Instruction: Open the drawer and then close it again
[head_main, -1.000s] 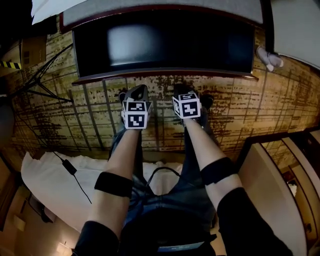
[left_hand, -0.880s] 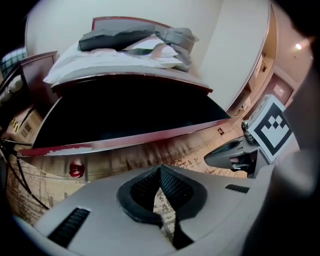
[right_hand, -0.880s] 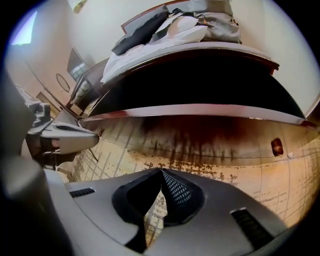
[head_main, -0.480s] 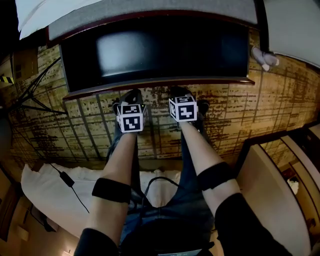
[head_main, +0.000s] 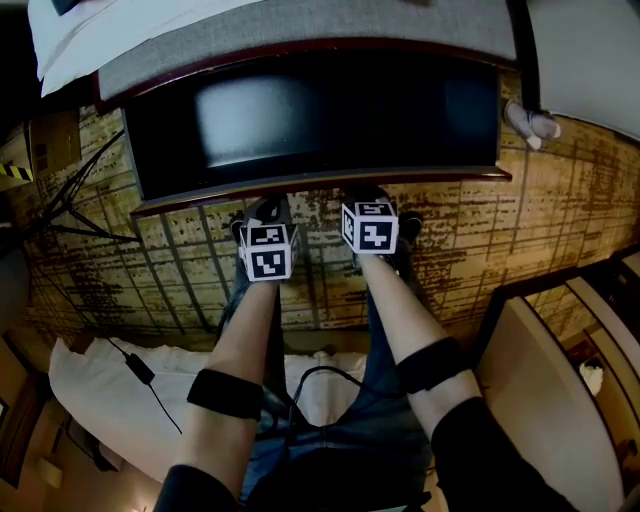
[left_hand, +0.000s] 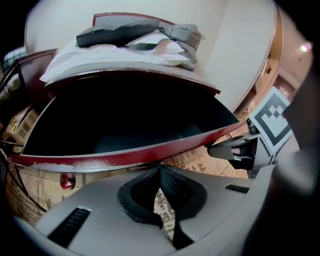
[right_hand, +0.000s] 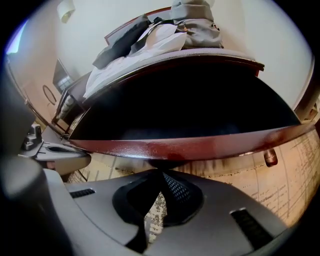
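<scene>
A wide dark drawer (head_main: 320, 115) stands pulled open, its inside black and its front a red-brown strip (head_main: 320, 180). My left gripper (head_main: 264, 212) is shut with nothing between its fingers, its tips just below the front strip (left_hand: 125, 159). A small round knob (left_hand: 67, 181) hangs under the strip to its left. My right gripper (head_main: 374, 198) is shut too and holds nothing. Its tips (right_hand: 162, 172) sit close under the drawer front (right_hand: 200, 147); whether they touch it I cannot tell. Another knob (right_hand: 270, 157) shows at the right.
Above the drawer lies a bed top (left_hand: 125, 47) with white linen and grey pillows. A patterned carpet (head_main: 560, 220) covers the floor. Tripod legs (head_main: 70, 210) stand at the left, a white cloth with a cable (head_main: 110, 390) near my legs, and a cabinet (head_main: 560, 360) at the right.
Both grippers have moved nearer to the drawer's front edge and now sit right under it. Both stay shut. The drawer remains open.
</scene>
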